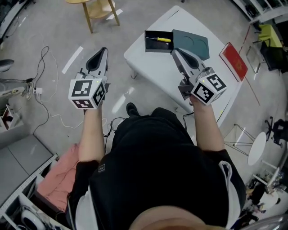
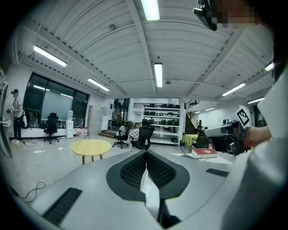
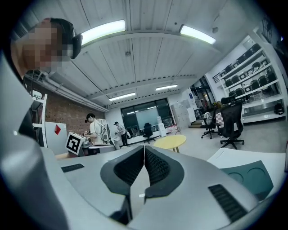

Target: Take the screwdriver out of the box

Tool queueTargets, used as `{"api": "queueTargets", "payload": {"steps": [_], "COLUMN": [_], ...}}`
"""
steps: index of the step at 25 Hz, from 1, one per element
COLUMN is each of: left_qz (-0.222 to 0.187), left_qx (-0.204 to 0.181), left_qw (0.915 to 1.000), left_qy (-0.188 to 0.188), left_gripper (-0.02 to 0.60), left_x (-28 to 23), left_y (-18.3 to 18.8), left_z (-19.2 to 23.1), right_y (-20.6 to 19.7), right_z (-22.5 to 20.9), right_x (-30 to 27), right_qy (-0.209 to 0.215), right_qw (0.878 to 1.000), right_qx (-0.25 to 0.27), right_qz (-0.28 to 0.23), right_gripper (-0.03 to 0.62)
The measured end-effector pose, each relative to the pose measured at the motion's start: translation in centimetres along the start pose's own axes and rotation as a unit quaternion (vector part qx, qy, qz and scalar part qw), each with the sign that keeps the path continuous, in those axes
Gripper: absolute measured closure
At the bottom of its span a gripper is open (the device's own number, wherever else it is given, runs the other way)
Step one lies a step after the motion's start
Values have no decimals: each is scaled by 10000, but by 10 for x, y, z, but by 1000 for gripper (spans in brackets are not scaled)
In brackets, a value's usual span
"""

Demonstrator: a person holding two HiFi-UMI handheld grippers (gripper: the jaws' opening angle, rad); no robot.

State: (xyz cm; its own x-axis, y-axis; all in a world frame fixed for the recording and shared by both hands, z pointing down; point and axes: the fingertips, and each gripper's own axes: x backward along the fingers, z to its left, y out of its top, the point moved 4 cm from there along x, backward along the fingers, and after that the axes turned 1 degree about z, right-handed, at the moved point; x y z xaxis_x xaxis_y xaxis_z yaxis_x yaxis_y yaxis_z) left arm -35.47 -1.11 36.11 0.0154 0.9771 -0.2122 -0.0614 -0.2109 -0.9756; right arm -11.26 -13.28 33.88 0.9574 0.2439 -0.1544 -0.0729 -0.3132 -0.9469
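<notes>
An open black box (image 1: pixel 158 41) stands on the far part of a white table (image 1: pixel 148 60), and a yellow-handled screwdriver (image 1: pixel 163 39) lies inside it. My right gripper (image 1: pixel 173 50) hovers just short of the box's near right corner, its jaws shut and empty. My left gripper (image 1: pixel 105 48) hangs over the floor to the left of the table, also shut and empty. In the left gripper view the pads (image 2: pixel 135 168) meet at the tip. In the right gripper view the pads (image 3: pixel 155 167) meet the same way. The box shows in neither gripper view.
A teal lid or mat (image 1: pixel 193 42) lies right of the box, and a red book (image 1: pixel 233 60) sits at the table's right edge. A wooden stool (image 1: pixel 96 9) stands beyond my left gripper. Cables (image 1: pixel 45 96) trail across the floor at left. Two people (image 3: pixel 94 128) work in the background.
</notes>
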Motion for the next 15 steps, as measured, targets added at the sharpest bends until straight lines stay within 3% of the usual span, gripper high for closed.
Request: {"api": "queueTargets", "payload": {"steps": [9, 15], "left_qz": [159, 359], "left_qx": [119, -236], "left_qw": [9990, 9982], "left_qy": [-392, -413], "left_gripper": [565, 565], "left_x": [-51, -93], "left_y": [-11, -1], "left_z": [2, -7], "right_y": [-2, -6], "right_z": [-32, -75], "right_x": [-10, -13], "right_qy": [-351, -366], "right_qw": [9993, 9991], "right_qx": [-64, -216], "right_qz": [83, 73], "right_gripper": [563, 563]}}
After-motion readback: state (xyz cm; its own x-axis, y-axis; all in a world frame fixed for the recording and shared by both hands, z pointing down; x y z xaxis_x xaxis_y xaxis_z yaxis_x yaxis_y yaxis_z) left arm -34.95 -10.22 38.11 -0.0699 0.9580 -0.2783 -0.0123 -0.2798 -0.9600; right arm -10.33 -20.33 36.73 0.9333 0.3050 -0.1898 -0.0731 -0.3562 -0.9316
